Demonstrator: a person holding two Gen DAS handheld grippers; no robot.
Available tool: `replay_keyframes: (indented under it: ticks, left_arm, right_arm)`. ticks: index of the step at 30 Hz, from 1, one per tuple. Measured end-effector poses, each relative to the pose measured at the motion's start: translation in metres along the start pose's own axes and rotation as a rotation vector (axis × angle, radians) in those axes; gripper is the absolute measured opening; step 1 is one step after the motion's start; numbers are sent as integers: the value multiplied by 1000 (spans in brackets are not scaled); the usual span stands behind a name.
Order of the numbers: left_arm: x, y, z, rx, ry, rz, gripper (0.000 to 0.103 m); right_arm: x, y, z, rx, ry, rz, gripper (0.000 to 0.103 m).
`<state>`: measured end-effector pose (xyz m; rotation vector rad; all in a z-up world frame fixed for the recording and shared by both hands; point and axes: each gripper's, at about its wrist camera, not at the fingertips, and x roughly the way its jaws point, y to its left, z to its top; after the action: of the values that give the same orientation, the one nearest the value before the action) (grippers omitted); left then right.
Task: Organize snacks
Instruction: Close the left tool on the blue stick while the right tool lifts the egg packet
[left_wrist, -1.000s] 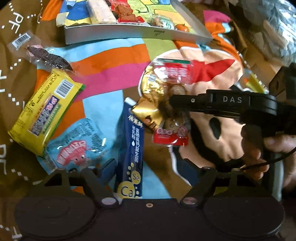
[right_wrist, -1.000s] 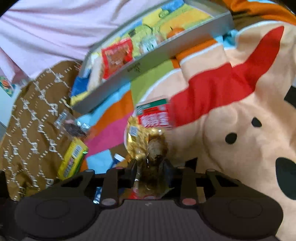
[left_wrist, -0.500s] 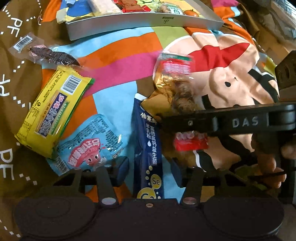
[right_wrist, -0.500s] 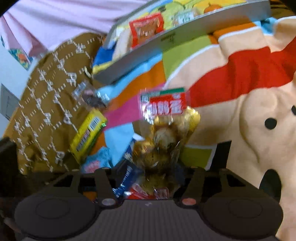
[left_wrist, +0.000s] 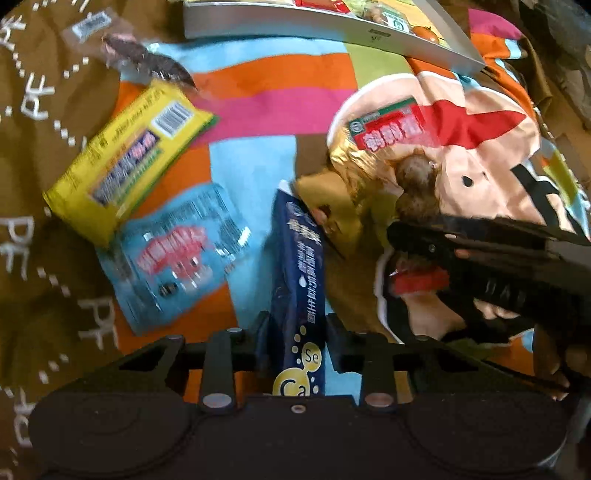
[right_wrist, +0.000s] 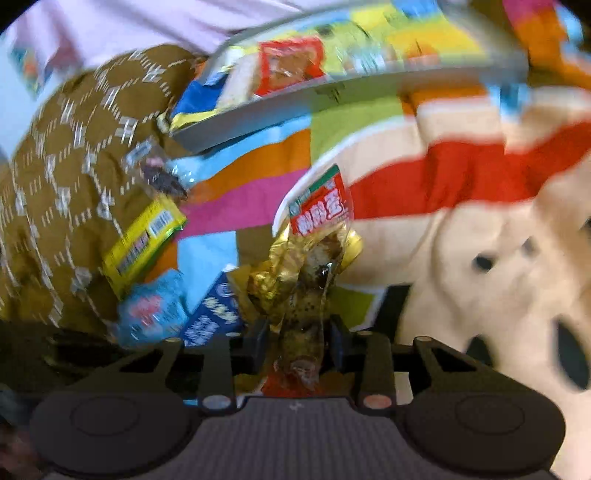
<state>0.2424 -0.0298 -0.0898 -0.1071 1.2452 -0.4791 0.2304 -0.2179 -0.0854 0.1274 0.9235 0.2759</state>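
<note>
Right now my left gripper's (left_wrist: 297, 341) fingers are closing on the navy carton (left_wrist: 297, 295) at six o'clock while my right gripper's (right_wrist: 299, 341) fingers close around the gold egg pouch (right_wrist: 306, 280), both bound, I judge, for the grey tray (left_wrist: 332, 26) at twelve.

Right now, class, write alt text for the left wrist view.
The left tool is closing around a dark blue stick sachet on a colourful cartoon blanket. Yellow and light blue snack packets lie left; a grey tray sits beyond.
</note>
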Motion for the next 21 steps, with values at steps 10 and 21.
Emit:
replay_keyframes:
  ticks: [10,21]
  left_arm:
    - [8,-4,5,53,-37,29,43]
    - [7,0,6,18,-29,30,33]
  right_arm:
    - [-2,25,-9,-221,-63,-34,41]
    - [7,20,-7,-144,-86,-25,30]
